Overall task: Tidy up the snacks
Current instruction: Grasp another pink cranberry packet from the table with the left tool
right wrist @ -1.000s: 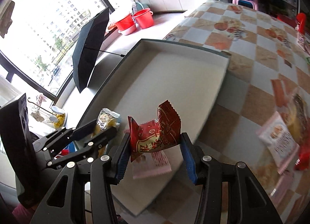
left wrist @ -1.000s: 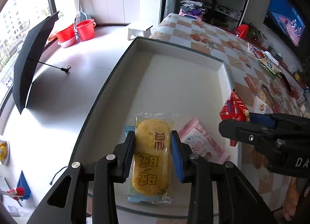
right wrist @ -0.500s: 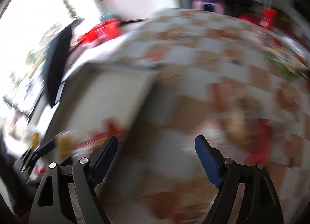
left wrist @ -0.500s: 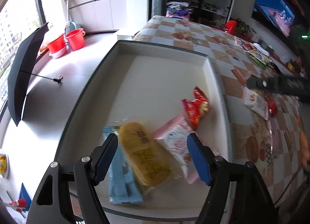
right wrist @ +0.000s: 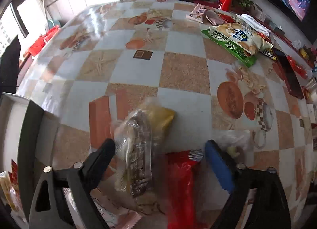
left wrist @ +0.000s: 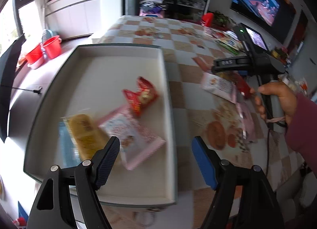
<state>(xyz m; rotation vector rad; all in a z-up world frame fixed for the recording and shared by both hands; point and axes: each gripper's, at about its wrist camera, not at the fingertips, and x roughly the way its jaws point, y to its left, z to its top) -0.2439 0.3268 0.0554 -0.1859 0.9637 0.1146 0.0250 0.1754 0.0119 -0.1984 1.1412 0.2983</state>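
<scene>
Both pairs of fingers stand wide apart and hold nothing: the left gripper (left wrist: pixel 155 161) hangs over the near edge of the white tray (left wrist: pixel 166 82), the right gripper (right wrist: pixel 159 158) over loose snacks on the checked table (right wrist: pixel 184 72) beside that tray. Shallow and flat-bottomed, the tray seems meant to collect packets; a pink packet (left wrist: pixel 134 136), a yellow cake (left wrist: pixel 85 130) and a crinkled red wrapper (left wrist: pixel 141 95) lie inside. Outside it, a clear-wrapped snack (right wrist: pixel 138 147) and a glossy red packet (right wrist: pixel 179 187) lie between the right fingers.
</scene>
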